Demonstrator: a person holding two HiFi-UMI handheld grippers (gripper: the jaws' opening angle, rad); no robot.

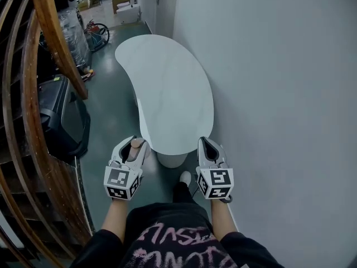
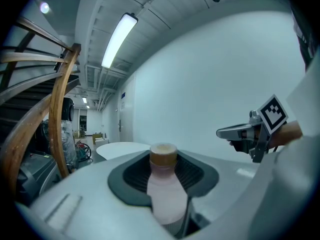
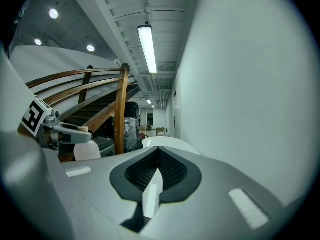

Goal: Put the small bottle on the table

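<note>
The person stands at the near end of a white, kidney-shaped table (image 1: pixel 167 94) that runs away along a plain grey wall (image 1: pixel 279 94). Both hand-held tools are held low in front of the body, just short of the table's rounded edge. The left gripper (image 1: pixel 131 140) does the carrying. Its jaws are pinched on a small pale-pink plastic bottle with a tan cap (image 2: pixel 167 184), whose body sits between the dark ribbed pads (image 2: pixel 135 171) and whose cap end points away from the camera, toward the table. The bottle is therefore in the air over the grey-green floor (image 1: pixel 111 110), not yet above the tabletop and touching nothing but the jaws. The grip on the body leaves the base free, which probably suits setting it down. How upright it is cannot be told for sure, though the right gripper view shows the cap above the pale body. The right gripper (image 1: pixel 205 142) has its jaws pressed together with nothing between them. It is held level beside the other and looks like an idle partner kept out of the way. A curved brown wooden stair railing (image 1: pixel 53 43) and a black case (image 1: pixel 64 119) crowd the left side. That likely explains the approach from this end, and the next move calls for carrying the bottle forward over the bare top.
</note>
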